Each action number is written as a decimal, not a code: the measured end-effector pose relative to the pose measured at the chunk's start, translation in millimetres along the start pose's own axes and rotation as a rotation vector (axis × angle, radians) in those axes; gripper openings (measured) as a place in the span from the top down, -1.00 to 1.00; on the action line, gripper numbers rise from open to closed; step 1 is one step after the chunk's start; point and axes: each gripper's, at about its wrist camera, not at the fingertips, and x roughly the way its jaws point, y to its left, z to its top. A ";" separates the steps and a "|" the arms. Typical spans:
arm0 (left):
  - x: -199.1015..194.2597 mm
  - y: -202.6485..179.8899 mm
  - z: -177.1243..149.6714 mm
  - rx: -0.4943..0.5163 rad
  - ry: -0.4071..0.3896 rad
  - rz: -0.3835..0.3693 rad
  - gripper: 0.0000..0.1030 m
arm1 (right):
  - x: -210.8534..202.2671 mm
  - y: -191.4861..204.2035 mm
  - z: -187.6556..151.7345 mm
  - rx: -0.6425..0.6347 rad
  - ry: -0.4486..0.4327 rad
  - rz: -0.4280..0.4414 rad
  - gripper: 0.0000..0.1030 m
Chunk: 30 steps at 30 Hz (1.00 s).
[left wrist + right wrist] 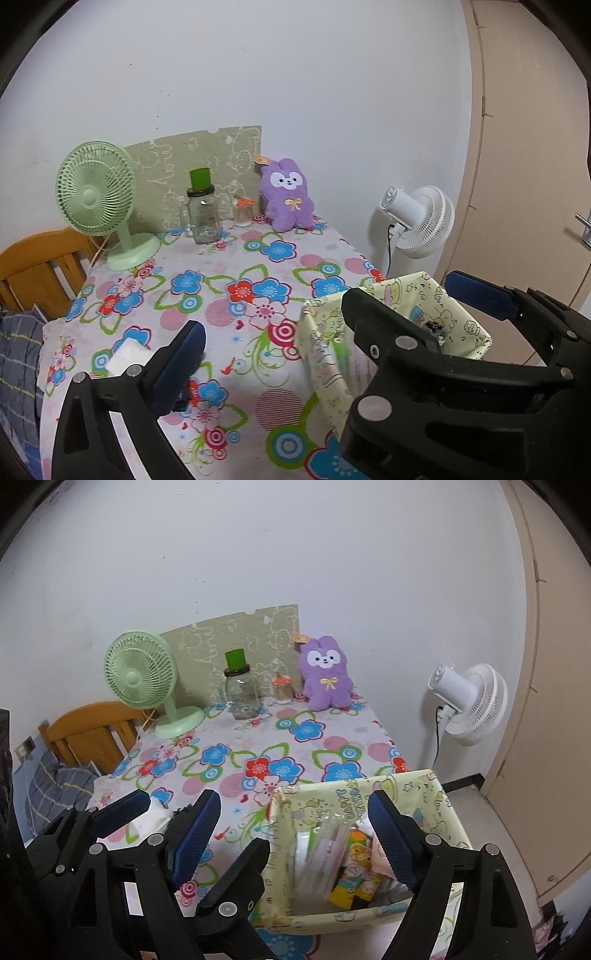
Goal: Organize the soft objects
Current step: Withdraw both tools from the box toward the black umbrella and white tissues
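A purple plush rabbit (286,195) (327,675) sits upright at the far edge of the flowered table (236,295) against the wall. A pale yellow fabric storage box (454,314) (354,790) stands at the near right corner, holding packets and soft items. A white folded cloth (127,354) (151,818) lies near left. My left gripper (328,314) is open and empty, above the table beside the box. My right gripper (295,825) is open and empty, its fingers straddling the box's left wall. The left gripper also shows in the right wrist view (173,805), over the white cloth.
A green desk fan (98,195) (144,679), a glass jar with a green cup (201,210) (240,686) and a small toothpick jar (282,690) stand at the back. A white floor fan (421,221) (469,701) is right of the table. A wooden chair (92,731) is left.
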 end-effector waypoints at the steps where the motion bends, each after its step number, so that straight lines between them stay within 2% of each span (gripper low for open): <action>1: -1.7 2.6 -0.2 -0.001 -0.002 0.005 -0.99 | -0.7 3.3 0.1 -0.001 -0.001 0.003 -0.65; 15: -17.3 42.4 -3.2 -0.019 -0.028 0.064 -0.99 | 3.2 47.6 3.4 -0.020 -0.012 0.043 -0.75; 20: -17.1 54.8 -3.5 -0.019 -0.024 0.083 -0.99 | 8.8 60.5 3.4 -0.018 -0.012 0.055 -0.84; 30: -12.4 82.4 -6.4 -0.049 -0.011 0.111 -0.99 | 28.1 85.3 5.7 -0.033 0.006 0.075 -0.86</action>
